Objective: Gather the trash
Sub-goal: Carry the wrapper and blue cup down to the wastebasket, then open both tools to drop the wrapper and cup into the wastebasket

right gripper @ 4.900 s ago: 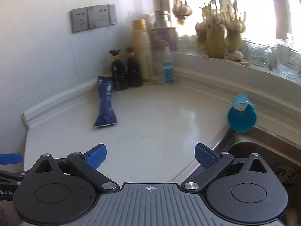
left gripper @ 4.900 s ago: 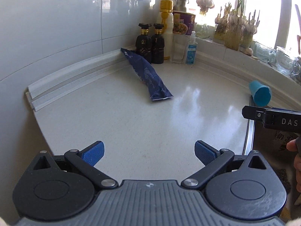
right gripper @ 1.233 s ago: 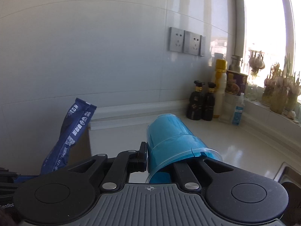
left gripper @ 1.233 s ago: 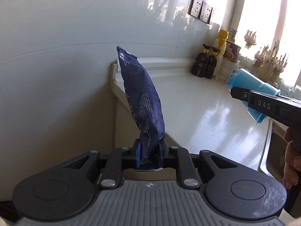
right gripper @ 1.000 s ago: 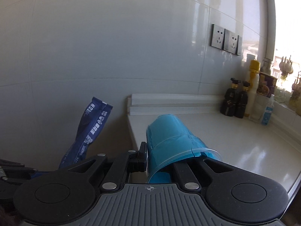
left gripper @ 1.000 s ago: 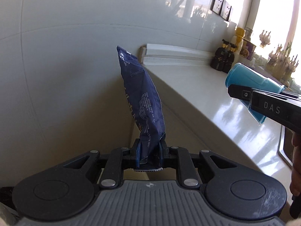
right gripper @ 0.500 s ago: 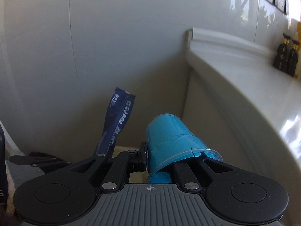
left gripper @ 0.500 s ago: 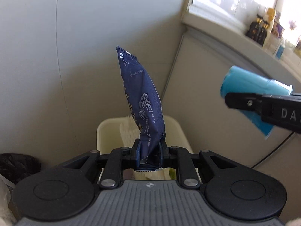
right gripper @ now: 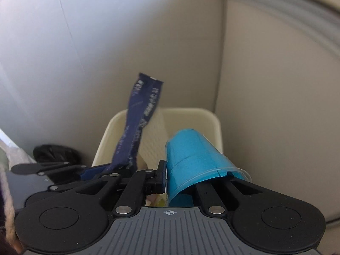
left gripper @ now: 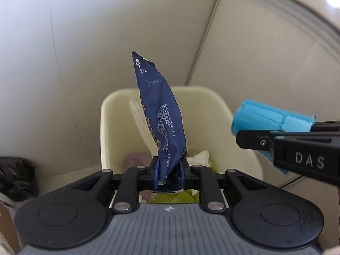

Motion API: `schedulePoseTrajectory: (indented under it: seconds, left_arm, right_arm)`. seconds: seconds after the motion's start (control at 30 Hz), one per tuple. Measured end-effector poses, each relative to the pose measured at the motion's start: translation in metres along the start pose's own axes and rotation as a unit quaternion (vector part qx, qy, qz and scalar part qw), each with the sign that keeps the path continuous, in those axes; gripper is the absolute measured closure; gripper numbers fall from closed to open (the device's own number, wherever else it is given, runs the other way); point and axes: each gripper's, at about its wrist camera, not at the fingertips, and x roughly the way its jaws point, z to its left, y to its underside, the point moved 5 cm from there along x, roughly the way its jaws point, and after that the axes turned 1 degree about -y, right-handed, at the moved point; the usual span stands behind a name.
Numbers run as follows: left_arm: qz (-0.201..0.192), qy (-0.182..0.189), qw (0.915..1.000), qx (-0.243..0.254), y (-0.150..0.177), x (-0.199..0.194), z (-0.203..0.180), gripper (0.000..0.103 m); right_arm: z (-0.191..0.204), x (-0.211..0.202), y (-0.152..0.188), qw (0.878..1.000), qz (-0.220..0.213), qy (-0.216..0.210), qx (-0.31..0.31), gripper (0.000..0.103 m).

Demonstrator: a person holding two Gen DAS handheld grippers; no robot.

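My left gripper [left gripper: 169, 173] is shut on the bottom end of a dark blue snack wrapper [left gripper: 162, 123], which stands upright above a cream trash bin [left gripper: 106, 127]. The bin holds paper and other waste. My right gripper [right gripper: 180, 182] is shut on a blue paper cup [right gripper: 191, 155], held on its side above the bin's [right gripper: 214, 123] right part. In the left wrist view the cup [left gripper: 265, 120] and right gripper are at the right, over the bin's right rim. In the right wrist view the wrapper [right gripper: 138, 127] and left gripper are at the left.
The bin stands on the floor in a corner between a grey wall [left gripper: 63, 42] and a beige cabinet side [right gripper: 265, 85]. The counter edge [left gripper: 297, 14] is above at the right. A black bag [left gripper: 14, 176] lies on the floor left of the bin.
Both grippers have come down from counter height with the wrapper and the cup. They now point down over the trash bin, which fills more of both views.
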Motion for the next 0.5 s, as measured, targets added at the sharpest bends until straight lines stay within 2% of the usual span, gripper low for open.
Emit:
schedulePoseTrajectory:
  seconds: [0.3,0.5]
  left_arm:
    - [0.049,-0.003,0.9988,0.008,-0.001,0.034,0.001,0.086]
    - [0.084,-0.017,0.9961,0.022,0.001,0.053,0.002,0.086]
  right_arm:
    - [-0.001,0.045,-0.002,0.999,0.045,-0.011,-0.009,0.090]
    - [-0.006,0.066,-0.001,0.997,0.077,-0.027,-0.002,0.090]
